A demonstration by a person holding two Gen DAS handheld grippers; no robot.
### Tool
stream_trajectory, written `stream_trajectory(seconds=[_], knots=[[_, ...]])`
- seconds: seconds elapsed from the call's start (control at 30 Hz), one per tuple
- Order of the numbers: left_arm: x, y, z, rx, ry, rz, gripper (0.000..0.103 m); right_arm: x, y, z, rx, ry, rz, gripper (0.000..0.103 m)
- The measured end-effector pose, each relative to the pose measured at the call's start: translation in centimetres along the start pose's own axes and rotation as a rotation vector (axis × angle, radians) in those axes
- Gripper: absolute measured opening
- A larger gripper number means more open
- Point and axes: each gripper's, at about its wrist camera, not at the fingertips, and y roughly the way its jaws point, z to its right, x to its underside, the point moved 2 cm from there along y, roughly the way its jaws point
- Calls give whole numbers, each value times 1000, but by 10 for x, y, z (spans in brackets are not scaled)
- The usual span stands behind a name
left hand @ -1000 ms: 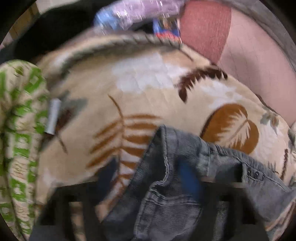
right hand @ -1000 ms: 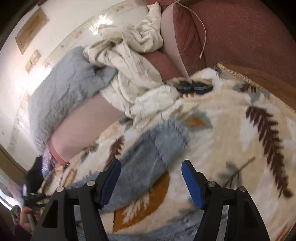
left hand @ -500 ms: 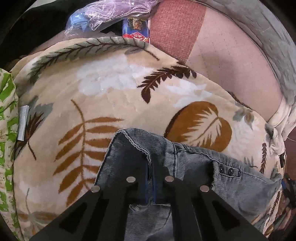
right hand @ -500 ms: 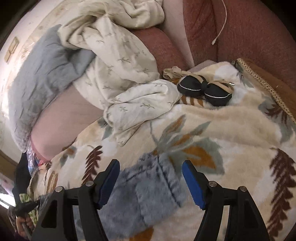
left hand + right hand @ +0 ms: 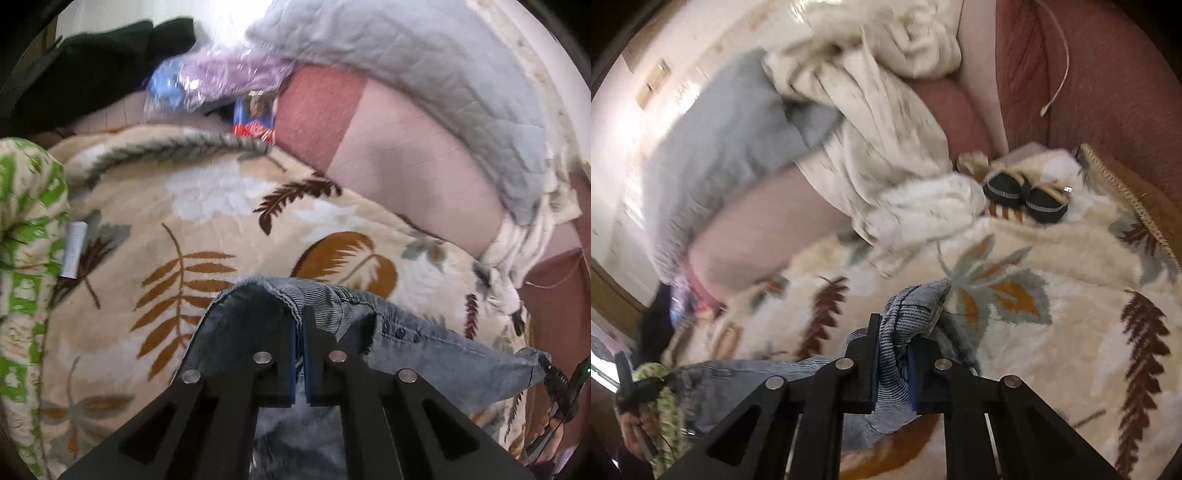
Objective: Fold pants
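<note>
The pants (image 5: 424, 343) are grey-blue corduroy jeans lying on a cream blanket with a leaf print (image 5: 207, 229). My left gripper (image 5: 299, 325) is shut on the waistband corner of the pants, which arches up over the fingers; the button fly lies just to the right. In the right wrist view my right gripper (image 5: 892, 354) is shut on a bunched leg end of the pants (image 5: 912, 306), held a little above the blanket (image 5: 1052, 332). The rest of the pants trails off to the lower left there.
A crumpled white sheet (image 5: 886, 155) and a grey quilt (image 5: 443, 74) lie along the back. Two black pouches (image 5: 1023, 195) sit on the blanket's far edge. A green-patterned cushion (image 5: 26, 240) is at the left, with plastic bags (image 5: 221, 74) and a maroon sofa back (image 5: 1108, 92) behind.
Both grippers closed: the left on the waistband corner, the right on the leg end it had been hovering over. The leg end is now bunched and lifted.
</note>
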Motion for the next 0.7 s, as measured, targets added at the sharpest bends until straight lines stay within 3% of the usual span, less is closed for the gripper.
stream_trajectory(seconds=[0.4, 0.57, 0.7], knots=[[37, -117, -7, 105, 21, 109, 3, 17, -117, -20, -69, -6, 133, 12], [77, -161, -28, 161, 3, 158, 3, 49, -141, -3, -79, 1, 105, 12], [126, -173, -49, 171, -22, 153, 3, 89, -151, 17, -110, 7, 54, 12]])
